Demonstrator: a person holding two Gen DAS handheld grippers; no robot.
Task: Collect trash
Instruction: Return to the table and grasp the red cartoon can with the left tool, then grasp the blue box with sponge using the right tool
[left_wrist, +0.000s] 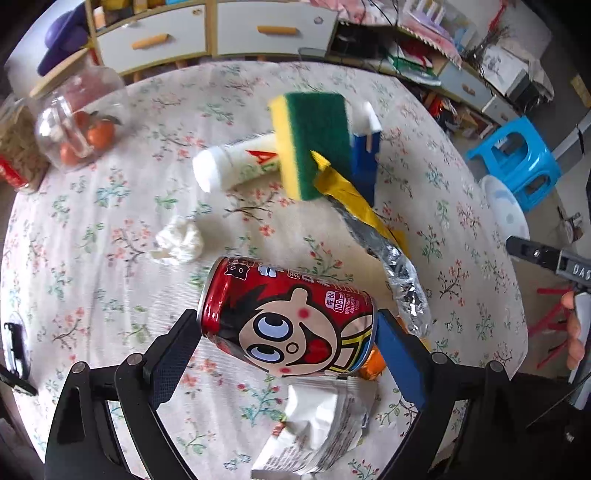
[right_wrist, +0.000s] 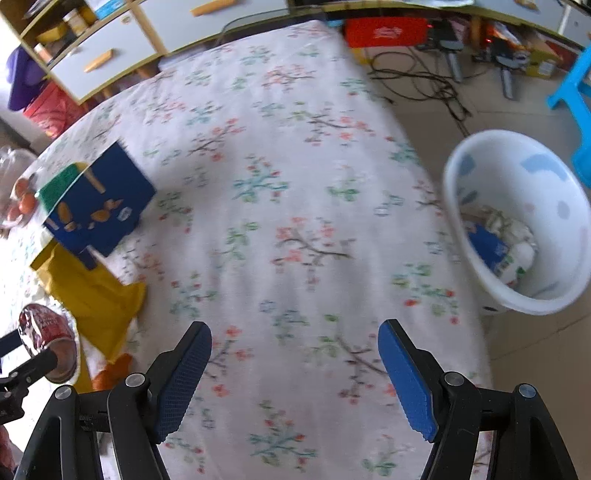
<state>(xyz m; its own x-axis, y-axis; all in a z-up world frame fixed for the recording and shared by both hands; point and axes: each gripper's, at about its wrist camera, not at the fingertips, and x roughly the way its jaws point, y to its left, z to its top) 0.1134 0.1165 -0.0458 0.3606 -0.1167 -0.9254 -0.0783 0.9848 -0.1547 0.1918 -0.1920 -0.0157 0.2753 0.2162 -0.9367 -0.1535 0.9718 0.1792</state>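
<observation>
Left wrist view: left gripper (left_wrist: 288, 332) fingers clamp red drink can (left_wrist: 288, 317) across its ends, can sideways, apparently lifted off floral bench (left_wrist: 92, 229) for transfer. Crumpled tissue (left_wrist: 179, 242), foil wrapper (left_wrist: 399, 273), white packet (left_wrist: 321, 428) remain on bench. Right gripper (right_wrist: 295, 365) fingers wide, empty, over bench. White basin (right_wrist: 517, 221) beside bench edge, already holding trash; likely drop point.

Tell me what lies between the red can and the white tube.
In the left wrist view, a crumpled white tissue on bare floral cloth lies between the red can, held by the left gripper, and the white tube.
</observation>
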